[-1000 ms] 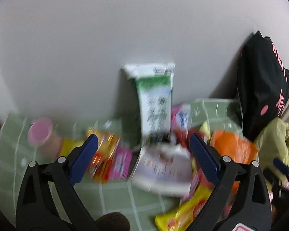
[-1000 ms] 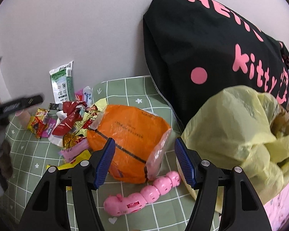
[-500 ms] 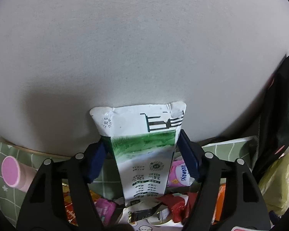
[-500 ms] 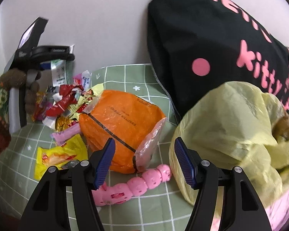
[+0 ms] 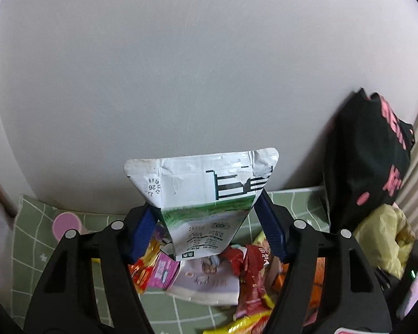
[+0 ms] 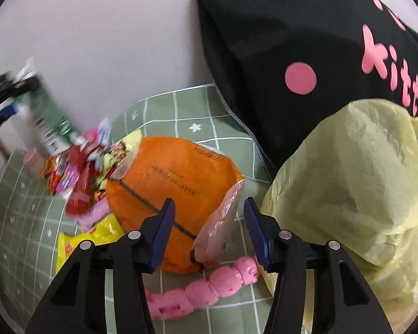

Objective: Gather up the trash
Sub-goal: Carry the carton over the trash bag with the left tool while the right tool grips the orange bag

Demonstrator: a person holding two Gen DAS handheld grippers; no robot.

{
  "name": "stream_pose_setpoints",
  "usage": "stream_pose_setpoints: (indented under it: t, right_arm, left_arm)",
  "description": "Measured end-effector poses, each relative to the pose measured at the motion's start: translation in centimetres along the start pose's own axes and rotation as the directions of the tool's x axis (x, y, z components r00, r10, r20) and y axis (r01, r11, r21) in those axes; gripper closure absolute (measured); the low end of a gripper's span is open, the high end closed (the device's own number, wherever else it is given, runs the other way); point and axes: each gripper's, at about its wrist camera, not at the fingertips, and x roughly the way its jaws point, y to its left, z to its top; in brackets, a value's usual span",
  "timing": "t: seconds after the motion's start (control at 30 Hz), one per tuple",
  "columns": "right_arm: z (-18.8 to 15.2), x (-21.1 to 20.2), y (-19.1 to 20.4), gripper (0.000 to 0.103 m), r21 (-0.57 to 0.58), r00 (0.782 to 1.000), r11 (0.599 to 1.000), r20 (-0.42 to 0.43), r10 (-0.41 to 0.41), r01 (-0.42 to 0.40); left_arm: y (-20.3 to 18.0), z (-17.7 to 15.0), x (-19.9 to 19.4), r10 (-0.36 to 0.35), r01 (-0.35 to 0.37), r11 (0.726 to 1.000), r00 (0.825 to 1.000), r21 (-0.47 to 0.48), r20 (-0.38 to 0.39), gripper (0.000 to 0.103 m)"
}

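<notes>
Against the plain pale wall [image 5: 181, 69] that fills the back of the room, I have my left gripper [image 5: 206, 228] clamped on the green-and-white milk carton [image 5: 202, 194]; its fingers [image 5: 142, 231] have just been closing and now press both sides of the carton, which I hold clear above the litter. Below it, a green cloth [image 6: 192, 111] with a white grid covers the worktop, and a pile of snack wrappers [image 5: 237, 267] lies on it beside a pink-lidded cup [image 5: 67, 222]. Further right lies a big orange packet [image 6: 175, 178], with a pink segmented toy [image 6: 203, 289] in front of it. My right gripper [image 6: 209, 233] hovers over the packet's sealed end, fingers narrowing but apart, pressing nothing. Beyond, a black bag [image 6: 306, 41] with pink lettering leans on the wall, a yellow plastic bag [image 6: 348, 181] against it.
</notes>
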Motion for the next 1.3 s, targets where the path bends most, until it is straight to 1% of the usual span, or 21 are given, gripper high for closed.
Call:
stream_pose_setpoints:
  t: [0.1,0.17,0.27,0.33,0.4,0.5,0.63,0.8,1.0,1.1,1.2,1.3]
  right_arm:
    - [0.5,1.0,0.2,0.055,0.018,1.0,1.0,-0.008,0.01,-0.01]
    - [0.7,1.8,0.6,0.055,0.017,1.0,1.0,-0.013,0.008,-0.008]
    - [0.9,3.1,1.1,0.055,0.026,0.999,0.999,-0.043,0.022,-0.021]
    - [0.8,3.6,1.4,0.066,0.032,0.997,0.999,-0.062,0.042,-0.04]
    - [0.7,4.0,1.6,0.083,0.048,0.992,0.995,-0.086,0.096,-0.092]
    - [1.1,3.1,1.8,0.093,0.054,0.986,0.987,-0.068,0.153,-0.15]
    - [2.5,0.2,2.5,0.096,-0.007,0.987,0.987,0.004,0.161,-0.161]
    - [3.9,-3.0,2.4,0.097,-0.038,0.987,0.99,0.078,0.142,-0.139]
    - [4.6,-5.3,1.3,0.097,-0.062,0.99,0.997,0.126,0.061,-0.054]
    - [5.1,-6.6,0.4,0.097,-0.071,0.987,0.997,0.158,0.031,-0.02]
    - [5.9,-8.0,-1.1,0.097,-0.054,0.982,0.998,0.188,0.016,-0.005]
    - [6.9,-10.0,-3.0,0.097,-0.035,0.971,0.999,0.237,-0.025,0.034]
  left_arm:
    - [0.5,-0.2,-0.9,0.002,-0.002,1.0,1.0,0.017,-0.017,0.039]
    - [1.3,-0.8,-1.5,-0.003,0.003,1.0,0.999,0.016,-0.036,0.039]
    - [2.4,-2.1,-2.0,-0.008,0.009,1.0,0.998,0.011,-0.06,0.039]
    - [2.8,-2.9,-1.9,-0.037,0.036,0.999,0.996,-0.007,-0.079,0.039]
    - [3.0,-3.4,-1.9,-0.055,0.054,0.998,0.995,-0.013,-0.086,0.039]
    - [3.0,-3.7,-2.0,-0.067,0.066,0.998,0.995,-0.016,-0.079,0.039]
    - [2.6,-3.3,-2.4,-0.113,0.112,0.993,0.992,-0.019,-0.05,0.039]
    - [1.3,-2.8,-2.8,-0.147,0.147,0.989,0.989,0.006,-0.016,0.039]
    - [0.5,-2.0,-3.9,-0.195,0.194,0.981,0.981,0.018,0.026,0.039]
    - [0.2,-1.5,-4.3,-0.206,0.206,0.978,0.978,0.024,0.04,0.039]
    - [-0.4,-0.9,-4.7,-0.237,0.236,0.972,0.97,0.025,0.047,0.039]
    - [-2.0,0.2,-4.6,-0.277,0.275,0.96,0.959,0.05,0.052,0.039]
